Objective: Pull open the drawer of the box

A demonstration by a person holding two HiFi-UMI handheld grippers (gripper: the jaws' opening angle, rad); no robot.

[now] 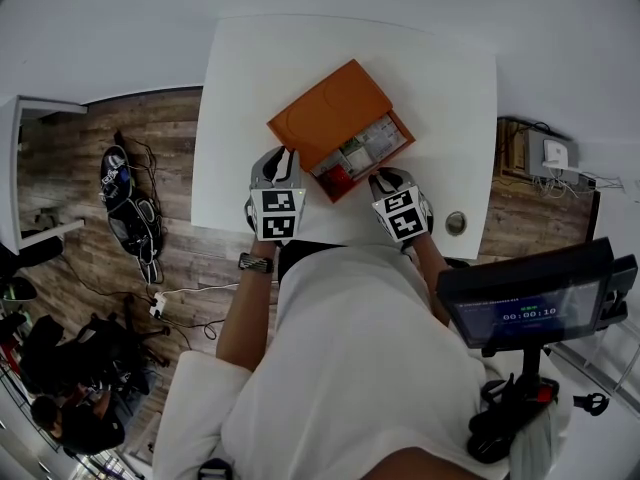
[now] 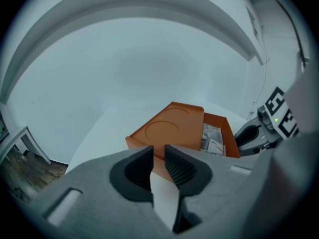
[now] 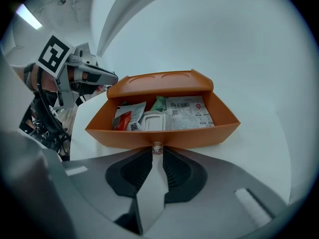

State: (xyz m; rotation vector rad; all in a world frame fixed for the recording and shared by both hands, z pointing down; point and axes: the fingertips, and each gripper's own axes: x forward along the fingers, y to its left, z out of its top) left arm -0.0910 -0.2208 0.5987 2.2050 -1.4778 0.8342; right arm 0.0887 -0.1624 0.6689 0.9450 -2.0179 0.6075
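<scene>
R gripper (image 3: 157,154), at the box's near side, has its tips pinched on the knob (image 3: 157,148) of the drawer (image 3: 164,135) front, only at the very ends, so a thin hold. L gripper (image 2: 158,157), jaws nearly together w/ nothing btwn, sits just beside the box's (image 1: 330,113) near-left corner; contact unclear. Drawer is well out of the box, packets (image 3: 187,112) showing. Best: pull straight & level, no twist, and brace the box w/ L so it won't slide on the table (image 1: 440,88).
</scene>
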